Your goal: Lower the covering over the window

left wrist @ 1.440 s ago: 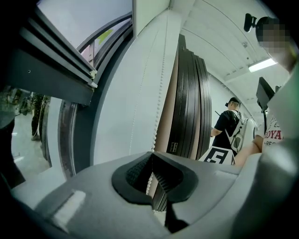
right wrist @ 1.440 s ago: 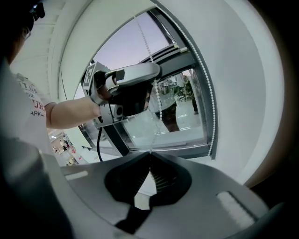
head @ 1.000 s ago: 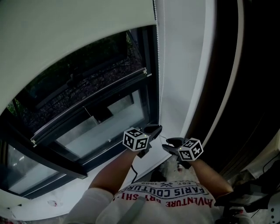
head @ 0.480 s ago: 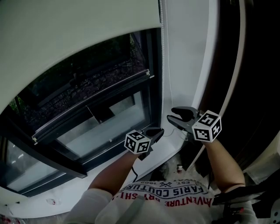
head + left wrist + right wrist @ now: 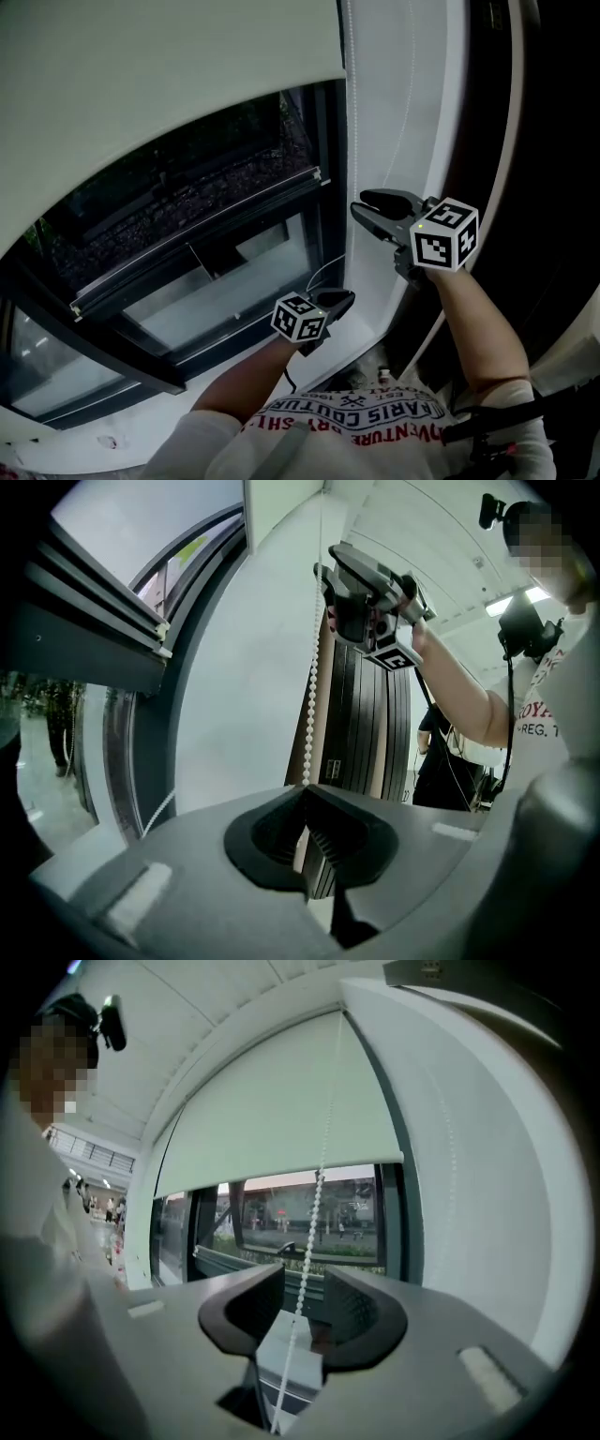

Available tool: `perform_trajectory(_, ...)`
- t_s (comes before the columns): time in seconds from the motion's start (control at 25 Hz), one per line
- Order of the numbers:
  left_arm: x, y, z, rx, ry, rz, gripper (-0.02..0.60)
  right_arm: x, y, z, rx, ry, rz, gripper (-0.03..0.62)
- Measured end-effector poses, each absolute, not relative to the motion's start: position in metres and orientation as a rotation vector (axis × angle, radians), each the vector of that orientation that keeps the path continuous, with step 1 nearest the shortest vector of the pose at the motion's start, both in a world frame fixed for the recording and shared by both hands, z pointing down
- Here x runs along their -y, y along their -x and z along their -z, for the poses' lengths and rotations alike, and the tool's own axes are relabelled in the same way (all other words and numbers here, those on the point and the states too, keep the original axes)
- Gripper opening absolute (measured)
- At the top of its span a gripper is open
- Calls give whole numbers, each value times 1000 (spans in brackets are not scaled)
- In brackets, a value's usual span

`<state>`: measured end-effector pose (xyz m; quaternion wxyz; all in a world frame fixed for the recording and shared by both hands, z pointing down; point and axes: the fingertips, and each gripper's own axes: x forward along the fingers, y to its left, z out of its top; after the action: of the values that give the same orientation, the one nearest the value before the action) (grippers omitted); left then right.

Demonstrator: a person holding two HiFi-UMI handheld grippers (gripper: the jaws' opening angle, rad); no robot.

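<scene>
My left claw (image 5: pixel 305 791) is clamped shut on the bead chain (image 5: pixel 311 682) low beside the window (image 5: pixel 216 272), while my right claw (image 5: pixel 302 1283), higher up with jaws just now narrowing, straddles that chain without pinching it (the blind (image 5: pixel 169 75) covers only the top of the glass).

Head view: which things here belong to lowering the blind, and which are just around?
Job: roller blind; bead chain; left gripper, shut on the chain; right gripper, jaws just closing, chain between them, not yet pinched.
Around: dark panels; window sash.
</scene>
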<state>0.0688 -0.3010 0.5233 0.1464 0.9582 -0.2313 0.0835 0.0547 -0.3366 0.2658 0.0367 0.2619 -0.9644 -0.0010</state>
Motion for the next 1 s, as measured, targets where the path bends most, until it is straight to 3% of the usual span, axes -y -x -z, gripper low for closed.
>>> perform_trajectory(0.36, 310, -81, -524, 632, -2773, -242, 8, 358, -49, -260, 2991, -842, -50, 29)
perform_trajectory(1.0, 319, -89, -575, 608, -2747, -333, 8, 375, -55, -315, 3002, -887, -30, 17)
